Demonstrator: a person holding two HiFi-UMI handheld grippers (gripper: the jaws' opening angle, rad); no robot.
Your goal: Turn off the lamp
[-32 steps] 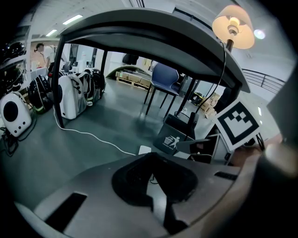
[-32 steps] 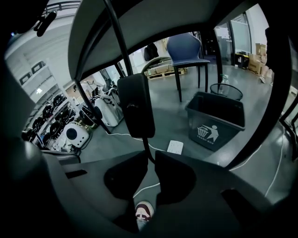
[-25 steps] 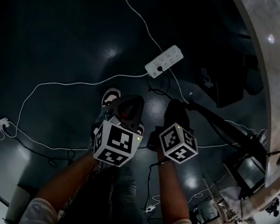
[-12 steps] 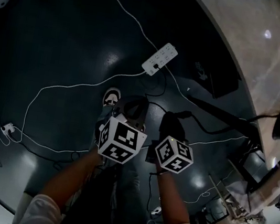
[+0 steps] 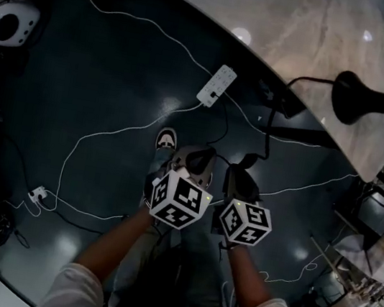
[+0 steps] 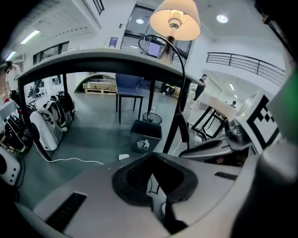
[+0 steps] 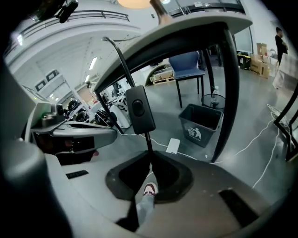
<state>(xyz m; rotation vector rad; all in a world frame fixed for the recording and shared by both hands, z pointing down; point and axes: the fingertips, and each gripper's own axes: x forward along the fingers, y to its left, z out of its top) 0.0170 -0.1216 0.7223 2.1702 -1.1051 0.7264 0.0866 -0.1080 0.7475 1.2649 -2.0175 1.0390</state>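
Stands on a dark glossy floor (image 5: 118,71), one shoe (image 5: 167,139) showing just ahead of the tools; has a white power strip (image 5: 216,86) lying further on, near the rim of the marble table (image 5: 306,37); holds the left gripper (image 6: 152,158) tilted downward, jaws pressed together with nothing between them; holds the right gripper (image 7: 151,158) just beside it, likewise tilted down, jaws closed on the black cord (image 7: 148,142) right under the inline switch (image 7: 140,109), the switch upright just past the tips; faces the lamp (image 5: 355,95) further right, round black base on the marble, cord looping from it over the table's rim; catches the shade (image 6: 176,21) glowing in the left gripper view, so lamp lit; takes in a dark waste bin (image 7: 201,122) and a blue chair (image 7: 186,62) beneath the table beyond.
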